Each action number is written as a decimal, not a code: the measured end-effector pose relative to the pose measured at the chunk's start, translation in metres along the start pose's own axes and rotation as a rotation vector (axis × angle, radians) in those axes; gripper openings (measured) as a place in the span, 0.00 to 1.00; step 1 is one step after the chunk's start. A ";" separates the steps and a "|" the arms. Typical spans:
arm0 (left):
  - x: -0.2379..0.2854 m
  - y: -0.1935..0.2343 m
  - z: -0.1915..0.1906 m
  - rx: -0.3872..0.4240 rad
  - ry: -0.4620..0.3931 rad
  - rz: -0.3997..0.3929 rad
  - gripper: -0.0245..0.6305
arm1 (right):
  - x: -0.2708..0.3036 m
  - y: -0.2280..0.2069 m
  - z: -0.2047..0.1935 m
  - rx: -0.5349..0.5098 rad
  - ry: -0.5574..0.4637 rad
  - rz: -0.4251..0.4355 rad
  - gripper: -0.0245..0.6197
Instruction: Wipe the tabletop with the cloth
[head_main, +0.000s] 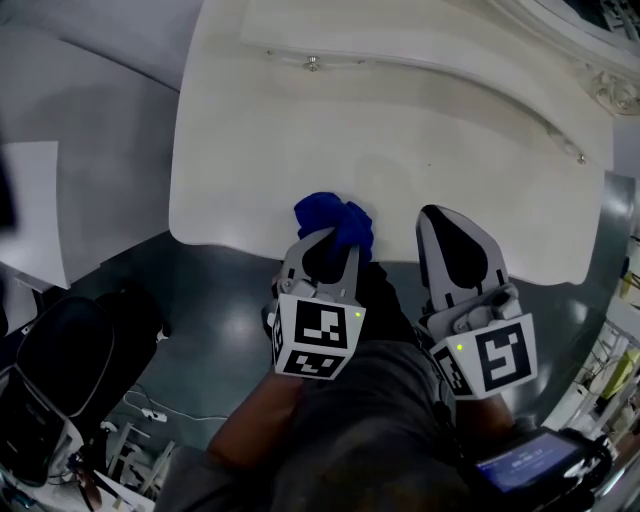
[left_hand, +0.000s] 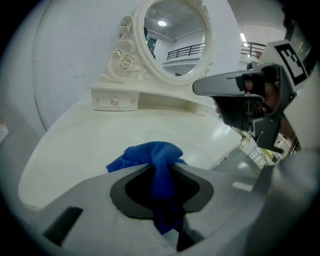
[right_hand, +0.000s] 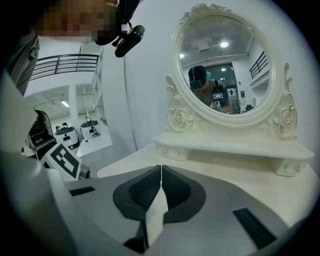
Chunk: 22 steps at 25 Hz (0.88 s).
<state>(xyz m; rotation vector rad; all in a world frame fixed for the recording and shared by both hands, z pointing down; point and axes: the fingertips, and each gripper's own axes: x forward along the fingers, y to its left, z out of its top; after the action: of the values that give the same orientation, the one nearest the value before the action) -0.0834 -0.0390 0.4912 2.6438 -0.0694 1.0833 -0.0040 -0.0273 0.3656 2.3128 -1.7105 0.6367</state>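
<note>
Low in the centre of the head view, the left gripper (head_main: 333, 238) reaches forward over the near table edge, its jaws clamped on a bunched blue cloth (head_main: 338, 214) that sits at that edge of the white tabletop (head_main: 400, 150). Just to its right the right gripper (head_main: 440, 215) points the same way, jaws pressed together on nothing. At the top of the frame, a shut little drawer (left_hand: 115, 101) sits below an ornate oval mirror (right_hand: 225, 70); grey floor (head_main: 200, 320) fills the lower left

Head view above tabletop (head_main: 400, 150), gripper views facing mirror (left_hand: 175, 40)
</note>
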 end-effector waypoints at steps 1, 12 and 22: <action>-0.003 0.006 -0.002 -0.001 -0.001 0.003 0.18 | 0.002 0.005 0.000 -0.002 0.000 0.001 0.06; -0.028 0.053 -0.006 -0.016 0.015 0.033 0.18 | 0.025 0.035 0.013 -0.001 -0.001 0.025 0.06; -0.067 0.120 -0.017 -0.030 0.000 0.065 0.18 | 0.057 0.090 0.022 -0.011 -0.009 0.045 0.06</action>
<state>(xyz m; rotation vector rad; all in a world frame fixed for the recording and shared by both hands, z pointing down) -0.1612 -0.1540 0.4850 2.6320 -0.1709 1.0936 -0.0709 -0.1135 0.3629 2.2795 -1.7705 0.6243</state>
